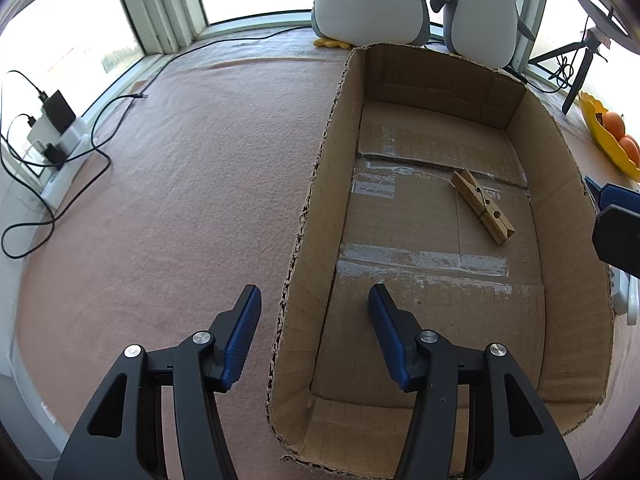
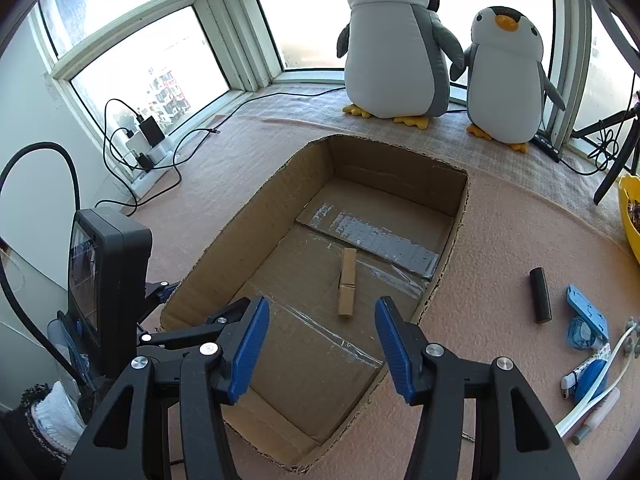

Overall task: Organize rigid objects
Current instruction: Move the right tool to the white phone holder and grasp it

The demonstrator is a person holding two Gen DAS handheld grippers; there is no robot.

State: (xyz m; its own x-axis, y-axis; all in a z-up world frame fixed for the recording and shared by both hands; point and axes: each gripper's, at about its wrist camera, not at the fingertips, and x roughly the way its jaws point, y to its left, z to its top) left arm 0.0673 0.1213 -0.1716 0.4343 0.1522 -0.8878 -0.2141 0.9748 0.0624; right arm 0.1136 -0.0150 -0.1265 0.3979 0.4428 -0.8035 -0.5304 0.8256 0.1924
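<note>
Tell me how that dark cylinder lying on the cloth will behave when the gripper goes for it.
The dark cylinder lies on its side, so a nudge would probably roll it, though the fuzzy pink cloth should slow it. It looks rigid and smooth, so it may slip unless the right gripper pinches across its middle.

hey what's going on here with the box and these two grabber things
A person is sorting small objects into a cardboard box with two handheld grippers. One wooden clothespin already lies inside. Both the left gripper and right gripper hover at the box with jaws open and empty. A black cylinder and blue items wait on the pink mat to the right.
</note>
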